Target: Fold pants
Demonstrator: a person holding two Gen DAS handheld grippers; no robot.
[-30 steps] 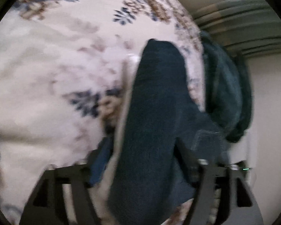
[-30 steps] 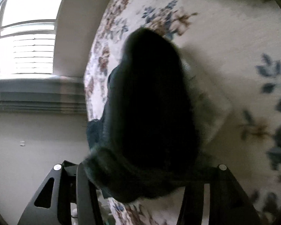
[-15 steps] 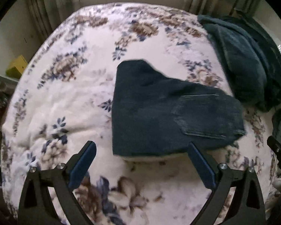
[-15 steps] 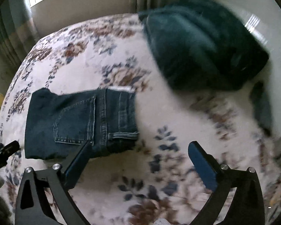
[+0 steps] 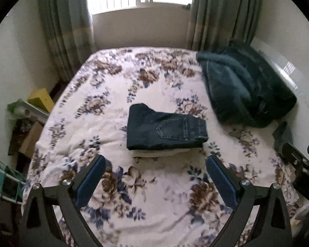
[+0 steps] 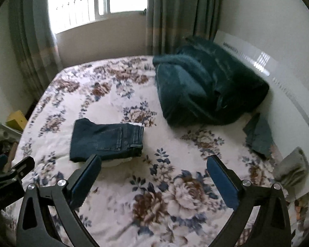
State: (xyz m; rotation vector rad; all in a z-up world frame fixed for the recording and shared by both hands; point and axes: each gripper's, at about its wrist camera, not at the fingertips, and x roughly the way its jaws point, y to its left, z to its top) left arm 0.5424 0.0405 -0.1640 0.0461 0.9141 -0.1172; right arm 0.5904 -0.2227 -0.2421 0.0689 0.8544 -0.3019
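Observation:
The dark blue jeans (image 5: 164, 130) lie folded into a compact rectangle on the floral bedspread (image 5: 105, 107), back pocket facing up. In the right wrist view the same jeans (image 6: 107, 141) sit left of centre. My left gripper (image 5: 155, 161) hangs high above the bed, open, with nothing between its blue pads. My right gripper (image 6: 153, 160) is also raised and open, holding nothing. Each gripper's black frame shows at the edge of the other's view.
A bulky dark teal blanket (image 5: 245, 86) is heaped at the bed's right side by the wall. A small dark cloth (image 6: 258, 135) and a grey cloth (image 6: 294, 167) lie near the right edge. Yellow box (image 5: 41, 99) and clutter stand left of the bed; curtains and window behind.
Both grippers let go of the jeans, opened wide and rose well above the bed. The jeans went from held up close to lying folded on the bedspread.

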